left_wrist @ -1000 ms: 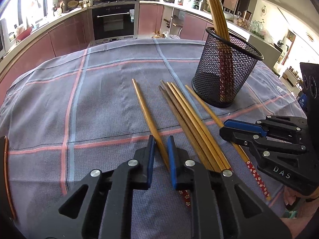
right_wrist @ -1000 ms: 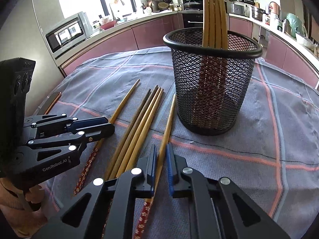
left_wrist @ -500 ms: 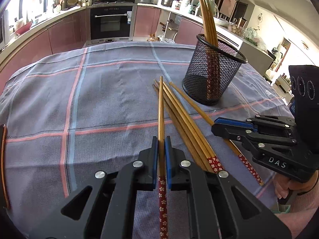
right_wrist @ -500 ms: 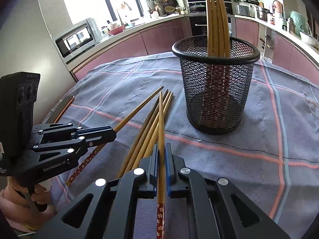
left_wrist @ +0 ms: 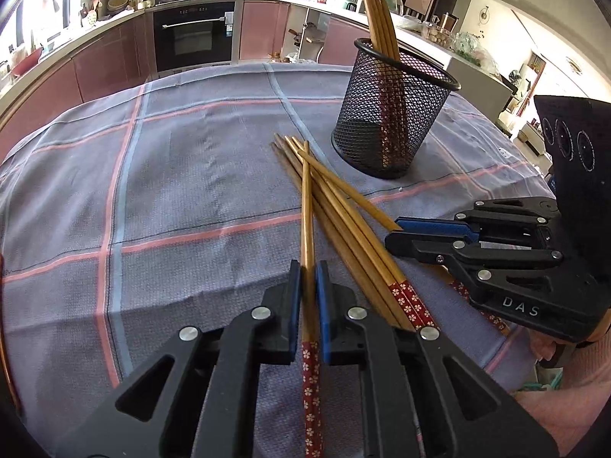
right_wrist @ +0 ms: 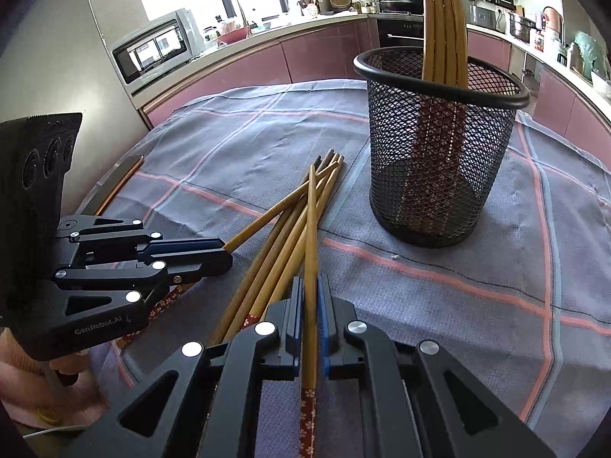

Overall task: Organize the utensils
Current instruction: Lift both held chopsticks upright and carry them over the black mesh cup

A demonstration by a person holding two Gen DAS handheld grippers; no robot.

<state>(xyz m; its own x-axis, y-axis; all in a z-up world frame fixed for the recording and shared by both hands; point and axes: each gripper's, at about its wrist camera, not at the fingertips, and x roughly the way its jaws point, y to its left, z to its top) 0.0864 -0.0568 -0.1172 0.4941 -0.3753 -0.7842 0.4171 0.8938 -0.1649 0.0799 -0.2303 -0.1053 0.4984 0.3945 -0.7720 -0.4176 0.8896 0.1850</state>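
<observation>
My left gripper [left_wrist: 307,271] is shut on a wooden chopstick [left_wrist: 306,210] just above its red flowered end. The stick points away over the loose chopsticks [left_wrist: 343,221] lying on the cloth. My right gripper [right_wrist: 310,286] is shut on a second chopstick [right_wrist: 312,221] in the same way, above the same loose chopsticks [right_wrist: 282,236]. The black mesh holder [left_wrist: 393,114] [right_wrist: 439,145] stands upright beyond them with several chopsticks [right_wrist: 445,19] in it. Each gripper shows in the other's view: right gripper [left_wrist: 397,233], left gripper [right_wrist: 225,252].
A grey cloth [left_wrist: 172,175] with pink and blue stripes covers the round table, whose wooden rim [right_wrist: 118,183] shows at the left. Kitchen counters, an oven [left_wrist: 194,34] and a microwave [right_wrist: 156,49] line the far walls. A hand in a pink sleeve [left_wrist: 565,404] holds the right gripper.
Both grippers closed on a chopstick each and lifted it off the cloth. The left one's stick now crosses over the pile. The holder looks a little farther off.
</observation>
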